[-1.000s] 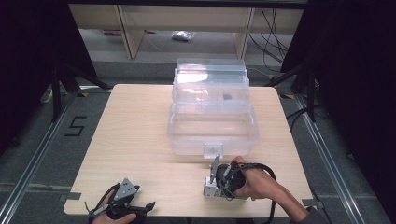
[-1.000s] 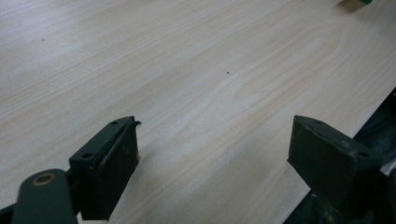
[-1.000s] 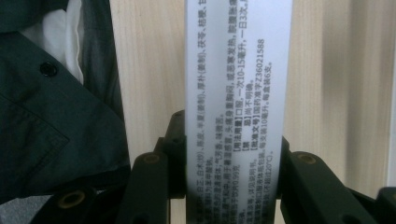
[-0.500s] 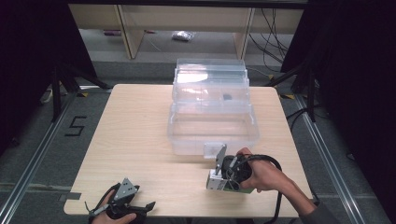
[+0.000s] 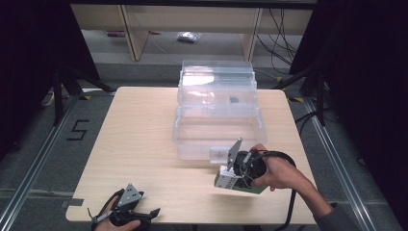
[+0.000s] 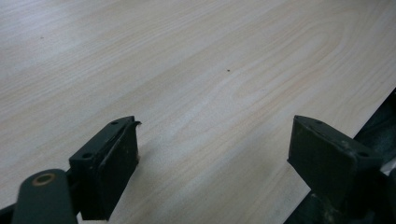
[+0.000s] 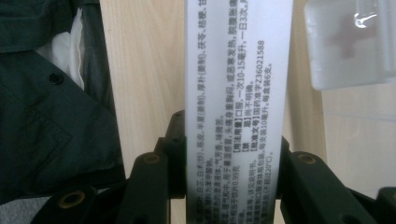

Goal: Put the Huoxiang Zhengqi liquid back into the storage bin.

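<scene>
A small white medicine box with black printed text stands clamped between the jaws of my right gripper. In the high view the right gripper holds this white-and-green box just above the table, close to the front of a clear plastic container. The container's front latch is right beside the gripper. My left gripper rests at the table's near left edge. Its jaws stand wide apart over bare wood, with nothing between them in the left gripper view.
The light wooden table has free room on its left half. The clear container is open, with stepped tiers and a small dark item in an upper tray. A dark sleeve lies at the left of the right gripper view.
My right gripper has carried the medicine box a little forward and to the right, closer to the container's front. The left gripper has stayed put.
</scene>
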The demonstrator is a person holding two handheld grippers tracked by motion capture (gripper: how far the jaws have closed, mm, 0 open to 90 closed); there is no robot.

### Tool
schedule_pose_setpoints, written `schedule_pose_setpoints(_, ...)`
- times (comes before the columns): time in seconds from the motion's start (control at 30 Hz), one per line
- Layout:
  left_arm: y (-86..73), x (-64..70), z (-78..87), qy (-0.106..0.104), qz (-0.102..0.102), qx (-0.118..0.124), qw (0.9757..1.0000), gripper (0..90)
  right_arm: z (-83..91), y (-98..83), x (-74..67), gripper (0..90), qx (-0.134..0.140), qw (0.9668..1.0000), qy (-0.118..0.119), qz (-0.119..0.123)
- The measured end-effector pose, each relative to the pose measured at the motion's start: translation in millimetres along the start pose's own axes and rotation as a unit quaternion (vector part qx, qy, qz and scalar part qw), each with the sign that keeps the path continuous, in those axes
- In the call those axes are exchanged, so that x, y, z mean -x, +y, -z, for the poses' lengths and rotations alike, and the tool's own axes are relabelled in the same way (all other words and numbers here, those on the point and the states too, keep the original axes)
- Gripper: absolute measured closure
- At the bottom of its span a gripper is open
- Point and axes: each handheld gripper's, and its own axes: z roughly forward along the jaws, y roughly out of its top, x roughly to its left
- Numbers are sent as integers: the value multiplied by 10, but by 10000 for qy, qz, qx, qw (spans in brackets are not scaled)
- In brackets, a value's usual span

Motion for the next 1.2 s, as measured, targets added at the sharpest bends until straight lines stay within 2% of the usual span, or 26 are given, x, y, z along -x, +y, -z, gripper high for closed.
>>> schedule_pose_setpoints(0.03, 2, 1, 1, -8, -9, -11, 10000, 155, 12, 1, 49, 646, 34, 9996, -23, 273)
schedule_pose_setpoints(0.07, -1, 2, -5, -12, -6, 0, 10000, 155, 48, -8, 45, 646, 67, 9999, -41, 91)
schedule_pose_setpoints(0.2, 1, -2, 0, -3, 0, -6, 10000, 155, 127, -4, 106, 647, 162, 9997, -25, 186)
schedule_pose_setpoints(0.23, 0, 2, -1, -3, -5, 5, 10000, 155, 171, 2, 106, 646, 86, 10000, -45, -16)
schedule_pose_setpoints(0.27, -4, 4, -7, -28, 23, -1, 10000, 155, 171, 2, 106, 646, 86, 10000, -45, -16)
schedule_pose_setpoints(0.3, -4, -1, -9, 39, 12, 13, 10000, 155, 193, 4, 157, 646, 85, 9998, -56, 166)
schedule_pose_setpoints(0.33, -4, -1, -9, 39, 12, 13, 10000, 155, 193, 4, 157, 646, 85, 9998, -56, 166)
schedule_pose_setpoints(0.37, 3, -3, 7, -10, -9, -24, 10000, 155, 220, 7, 180, 646, 136, 9999, -14, 68)
schedule_pose_setpoints(0.4, 3, -3, 7, -10, -9, -24, 10000, 155, 220, 7, 180, 646, 136, 9999, -14, 68)
schedule_pose_setpoints(0.43, -1, 0, -1, -6, -6, 5, 10000, 155, 236, 6, 175, 646, 135, 9999, -42, -60)
schedule_pose_setpoints(0.47, -4, 1, -5, -11, -6, -2, 10000, 155, 244, 9, 227, 647, 181, 9996, -48, 207)
schedule_pose_setpoints(0.5, -3, 2, -3, 5, 5, -20, 10000, 155, 264, 8, 192, 647, 131, 9999, -21, -101)
schedule_pose_setpoints(0.67, -5, 5, -5, -2, 10, -26, 10000, 155, 318, 5, 284, 647, 143, 9999, -1, -22)
schedule_pose_setpoints(0.7, -2, -6, -1, 49, -3, -31, 10000, 155, 337, 10, 341, 647, 140, 9997, -9, 218)
schedule_pose_setpoints(0.73, -2, -6, -1, 49, -3, -31, 10000, 155, 337, 10, 341, 647, 140, 9997, -9, 218)
schedule_pose_setpoints(0.77, -2, 3, -10, 31, 32, 21, 10000, 155, 358, 25, 352, 646, 163, 9998, -14, 73)
schedule_pose_setpoints(0.9, -1, -4, -6, 26, 11, 1, 10000, 155, 417, 52, 394, 646, 72, 10000, -43, -26)
schedule_pose_setpoints(0.97, -3, 1, -9, 21, 20, 9, 10000, 155, 436, 67, 411, 646, 131, 9998, -6, -120)
schedule_pose_setpoints(1.2, -3, 5, -8, 27, 29, -4, 10000, 155, 513, 100, 562, 646, 193, 9998, -20, -88)
